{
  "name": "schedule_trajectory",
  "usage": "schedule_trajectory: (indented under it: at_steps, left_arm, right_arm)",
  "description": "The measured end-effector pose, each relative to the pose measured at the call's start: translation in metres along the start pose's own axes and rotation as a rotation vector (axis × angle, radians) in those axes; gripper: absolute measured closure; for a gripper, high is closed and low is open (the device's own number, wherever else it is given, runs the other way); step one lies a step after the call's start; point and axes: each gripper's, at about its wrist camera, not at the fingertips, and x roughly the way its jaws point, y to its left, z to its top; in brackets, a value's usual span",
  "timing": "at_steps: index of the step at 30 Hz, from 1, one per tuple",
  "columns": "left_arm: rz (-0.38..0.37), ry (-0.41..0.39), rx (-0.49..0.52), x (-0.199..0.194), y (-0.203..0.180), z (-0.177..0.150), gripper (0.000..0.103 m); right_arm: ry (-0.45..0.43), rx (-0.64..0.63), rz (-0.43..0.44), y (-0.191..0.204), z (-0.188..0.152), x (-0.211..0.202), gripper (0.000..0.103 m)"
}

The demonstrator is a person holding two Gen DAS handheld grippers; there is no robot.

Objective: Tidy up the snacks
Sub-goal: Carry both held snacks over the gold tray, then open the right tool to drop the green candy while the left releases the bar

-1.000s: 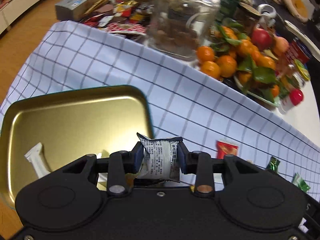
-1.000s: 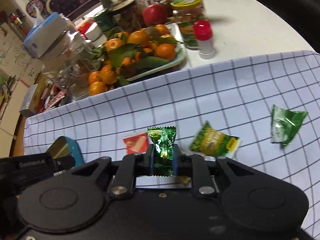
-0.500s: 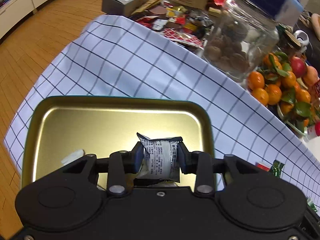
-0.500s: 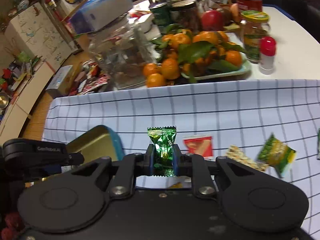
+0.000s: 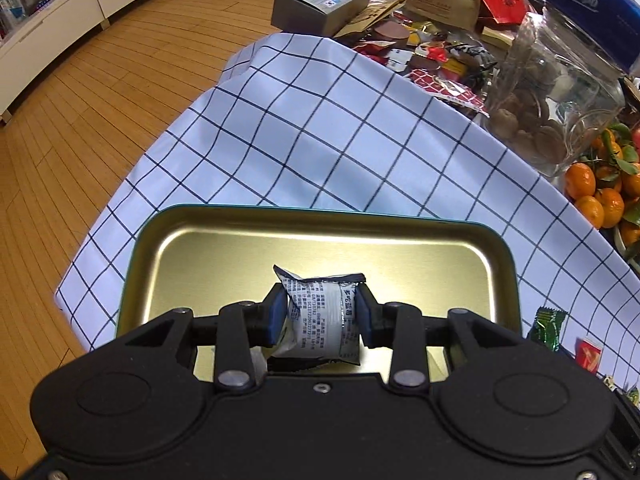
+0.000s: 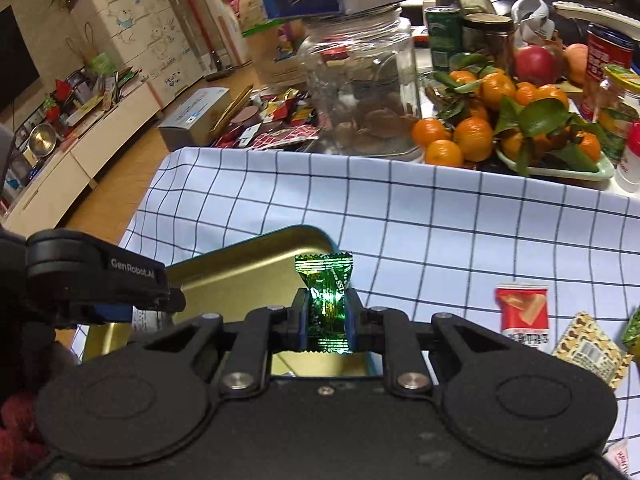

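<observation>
My left gripper (image 5: 321,314) is shut on a white printed snack packet (image 5: 320,316), held above the middle of a gold tin tray (image 5: 200,248) on the checked cloth. In the right wrist view my right gripper (image 6: 326,316) is shut on a green foil candy (image 6: 325,292), hovering over the right end of the same gold tray (image 6: 256,256). The left gripper (image 6: 96,276) shows there at the left, over the tray. A red packet (image 6: 522,314) and a patterned packet (image 6: 588,346) lie on the cloth to the right.
Behind the checked cloth (image 5: 340,120) stand a glass jar of cookies (image 6: 364,92), a dish of oranges with leaves (image 6: 516,124), cans, jars and a heap of wrappers (image 5: 432,56) beside a grey box (image 5: 320,2). The table edge drops to wooden floor on the left.
Both grippers have travelled left across the cloth with their snacks. The tray now sits centred under the left gripper, and the right gripper has reached the tray's right end.
</observation>
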Motion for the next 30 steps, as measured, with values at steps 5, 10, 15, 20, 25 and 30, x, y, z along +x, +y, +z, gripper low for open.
schedule_trajectory:
  at_steps: [5, 10, 15, 20, 25, 30]
  left_arm:
    - [0.014, 0.003, 0.007, 0.001, 0.005, 0.002, 0.058]
    - [0.012, 0.015, 0.003, 0.002, 0.008, 0.003, 0.058]
    - [0.007, 0.008, 0.014, 0.0, 0.007, 0.002, 0.058]
    - [0.006, 0.004, 0.018, -0.001, 0.006, 0.002, 0.058]
    - [0.007, 0.005, 0.014, -0.001, 0.006, 0.002, 0.058]
    - [0.008, 0.003, 0.021, -0.002, 0.006, 0.002, 0.058]
  right_arm:
    - [0.001, -0.013, 0.002, 0.008, -0.003, 0.005, 0.083]
    - [0.005, -0.02, -0.002, 0.01, -0.005, 0.006, 0.083]
    - [0.005, -0.032, 0.001, 0.012, -0.005, 0.007, 0.083]
    - [-0.005, -0.035, 0.011, 0.011, -0.004, 0.005, 0.082]
    - [-0.038, -0.033, 0.039, 0.012, -0.003, -0.002, 0.066]
    - [-0.048, -0.038, 0.034, 0.012, -0.002, -0.004, 0.06]
